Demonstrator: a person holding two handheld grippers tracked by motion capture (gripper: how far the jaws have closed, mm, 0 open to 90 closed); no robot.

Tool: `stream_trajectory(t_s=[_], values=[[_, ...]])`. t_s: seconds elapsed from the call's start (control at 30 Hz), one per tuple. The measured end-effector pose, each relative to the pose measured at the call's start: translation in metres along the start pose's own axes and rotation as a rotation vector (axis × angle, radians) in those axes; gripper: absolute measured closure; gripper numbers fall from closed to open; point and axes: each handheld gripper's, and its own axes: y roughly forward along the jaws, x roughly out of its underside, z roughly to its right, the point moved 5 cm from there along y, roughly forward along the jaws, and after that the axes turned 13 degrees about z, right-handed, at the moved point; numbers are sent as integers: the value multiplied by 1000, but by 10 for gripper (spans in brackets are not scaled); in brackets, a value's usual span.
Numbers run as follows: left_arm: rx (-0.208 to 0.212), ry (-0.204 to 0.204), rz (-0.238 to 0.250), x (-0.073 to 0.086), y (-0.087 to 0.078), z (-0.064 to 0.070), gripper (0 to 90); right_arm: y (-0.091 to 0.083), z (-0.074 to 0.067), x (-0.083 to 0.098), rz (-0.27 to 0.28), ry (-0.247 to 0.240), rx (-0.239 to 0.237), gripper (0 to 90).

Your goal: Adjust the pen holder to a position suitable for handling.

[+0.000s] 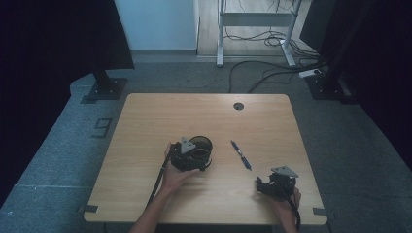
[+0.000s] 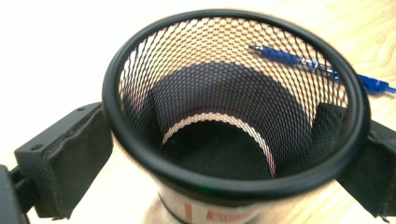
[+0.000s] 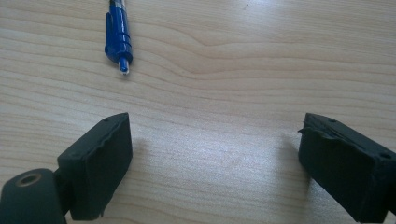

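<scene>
Mesh pen cup between the left gripper's jaws; blue pen lying loose on the table.

We find the black mesh cup (image 2: 233,116) standing upright near the table's (image 1: 145,121) middle, set between the jaws of the left gripper (image 1: 190,156); the pads flank its rim on both sides, and we cannot tell whether they press on it. We note the blue pen (image 1: 241,155) lying flat just right of the cup, apart from it. The right gripper (image 1: 265,186) rests at the near right, released, jaws wide with bare wood between them, the pen's tip (image 3: 123,65) beyond them.

Black mesh cup (image 2: 233,93), blue pen (image 3: 119,35)
</scene>
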Motion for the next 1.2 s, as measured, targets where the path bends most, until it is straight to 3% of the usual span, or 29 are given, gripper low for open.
stream_trajectory(t_s=[0.2, 0.53, 0.83, 1.2], values=[[-6, -1, 16, 5, -12, -2, 2, 0, 0, 0, 0, 0, 0, 92], [-3, -6, -10, 15, -34, -3, 28, 0, 0, 0, 0, 0, 0, 92], [11, 15, -17, 24, -60, -1, 40, 0, 0, 0, 1, 1, 2, 95], [35, -16, -58, 47, -83, -5, 60, 0, 0, 0, 2, 3, 4, 99]])
